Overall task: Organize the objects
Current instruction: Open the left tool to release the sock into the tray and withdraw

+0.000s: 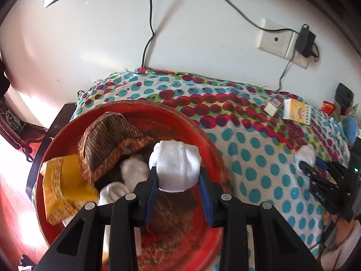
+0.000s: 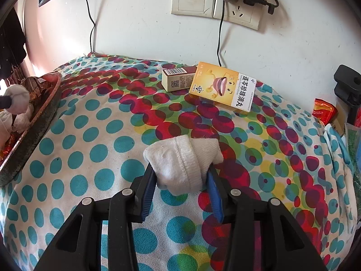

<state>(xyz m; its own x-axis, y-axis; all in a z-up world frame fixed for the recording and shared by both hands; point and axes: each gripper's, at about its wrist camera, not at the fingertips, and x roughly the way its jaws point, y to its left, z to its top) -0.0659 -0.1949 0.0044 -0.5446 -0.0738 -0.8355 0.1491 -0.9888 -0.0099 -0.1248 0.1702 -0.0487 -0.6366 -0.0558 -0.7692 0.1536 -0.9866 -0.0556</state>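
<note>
My left gripper [image 1: 178, 175] is shut on a rolled white sock [image 1: 174, 164] and holds it over the round red tray [image 1: 209, 140]. The tray holds other white socks [image 1: 133, 171], a brown patterned cloth [image 1: 108, 140] and a yellow cloth [image 1: 63, 185]. My right gripper [image 2: 181, 172] is shut on another rolled white sock [image 2: 182, 160], low over the polka-dot cloth [image 2: 90, 135]. The right gripper with its sock also shows in the left wrist view [image 1: 308, 166]. The left gripper's sock shows at the left edge of the right wrist view [image 2: 17, 99], above the tray [image 2: 38, 122].
A yellow medicine box [image 2: 223, 88] and a small beige box [image 2: 178, 79] lie at the back of the table near the wall. Wall sockets [image 2: 214, 0] with a plugged charger and cables hang above. A red packet [image 2: 323, 113] and clutter sit at the right edge.
</note>
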